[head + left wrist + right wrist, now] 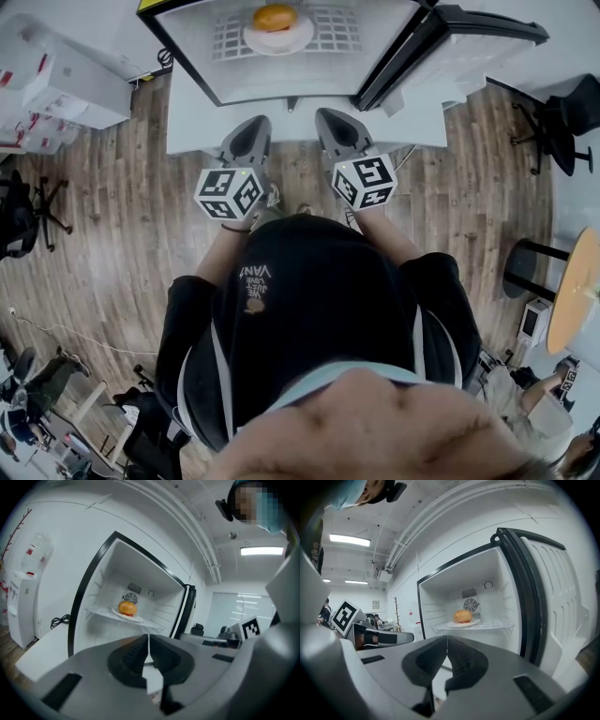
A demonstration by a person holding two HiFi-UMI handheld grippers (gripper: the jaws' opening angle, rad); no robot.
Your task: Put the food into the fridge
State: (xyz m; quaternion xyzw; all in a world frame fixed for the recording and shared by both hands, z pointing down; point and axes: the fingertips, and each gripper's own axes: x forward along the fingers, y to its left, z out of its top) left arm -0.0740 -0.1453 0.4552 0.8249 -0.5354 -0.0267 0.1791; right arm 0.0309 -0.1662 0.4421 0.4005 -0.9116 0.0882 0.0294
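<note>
Food (462,616) is gripped by neither claw: the left claw (148,638) is seen with its jaws pressed together on nothing, and the right claw (446,639) is likewise closed and empty. Both claws are held side by side in front of the open fridge (202,42), well apart from its shelf (342,33). The food, a round orange-brown bun, is found on a white plate (278,39) set on that wire shelf inside the fridge. The fridge door (450,56) is swung wide at the right, above a wooden floor (112,234)
</note>
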